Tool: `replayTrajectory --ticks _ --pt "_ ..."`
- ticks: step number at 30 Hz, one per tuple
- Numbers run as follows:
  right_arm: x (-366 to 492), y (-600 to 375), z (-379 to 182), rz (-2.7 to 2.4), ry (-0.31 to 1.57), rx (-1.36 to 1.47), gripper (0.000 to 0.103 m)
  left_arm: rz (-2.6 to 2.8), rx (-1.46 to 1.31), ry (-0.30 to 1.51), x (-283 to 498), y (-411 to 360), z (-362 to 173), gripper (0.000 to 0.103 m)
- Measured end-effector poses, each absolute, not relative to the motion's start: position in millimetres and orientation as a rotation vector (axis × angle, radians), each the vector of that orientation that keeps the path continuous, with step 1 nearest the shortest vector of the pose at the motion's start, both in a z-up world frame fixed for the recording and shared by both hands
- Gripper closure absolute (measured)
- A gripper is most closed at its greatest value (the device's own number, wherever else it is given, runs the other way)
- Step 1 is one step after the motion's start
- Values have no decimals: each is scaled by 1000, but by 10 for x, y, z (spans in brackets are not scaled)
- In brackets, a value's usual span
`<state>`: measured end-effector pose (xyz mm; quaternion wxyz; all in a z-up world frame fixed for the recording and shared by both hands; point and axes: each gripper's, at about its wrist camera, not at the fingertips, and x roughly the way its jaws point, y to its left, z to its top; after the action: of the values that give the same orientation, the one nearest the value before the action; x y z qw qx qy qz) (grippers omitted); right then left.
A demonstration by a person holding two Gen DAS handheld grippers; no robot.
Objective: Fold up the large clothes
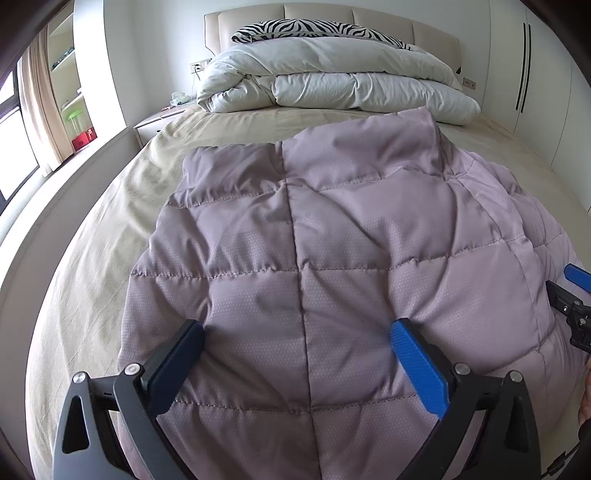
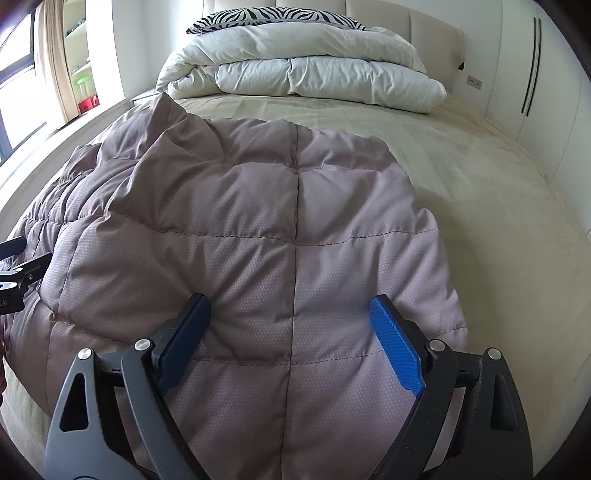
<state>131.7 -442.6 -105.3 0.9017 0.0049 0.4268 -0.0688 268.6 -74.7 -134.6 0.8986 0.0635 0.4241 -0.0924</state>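
Mauve quilted jacket lay spread on bed, both grippers over its near end.

L gripper had jaws wide apart w/ fabric between them, pads not pinching; R gripper likewise spread over the jacket's other side, nothing clamped. Each gripper's edge showed in the other's view. Beige sheet underneath. White duvet was bundled at the headboard, zebra pillow behind it, well apart from jacket.

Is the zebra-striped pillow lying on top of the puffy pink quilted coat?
No, the zebra-striped pillow sits by the headboard behind the folded white duvet, far from the puffy pink quilted coat.
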Motion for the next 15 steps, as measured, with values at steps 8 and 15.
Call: replayTrajectory --ticks 8,15 --pt "1332 -4416 -1046 -150 883 1 12 -192 131 872 2680 -747 -1354 0" --pt "1317 -4438 -1000 -133 887 17 12 -218 39 880 2609 -613 -1269 0"
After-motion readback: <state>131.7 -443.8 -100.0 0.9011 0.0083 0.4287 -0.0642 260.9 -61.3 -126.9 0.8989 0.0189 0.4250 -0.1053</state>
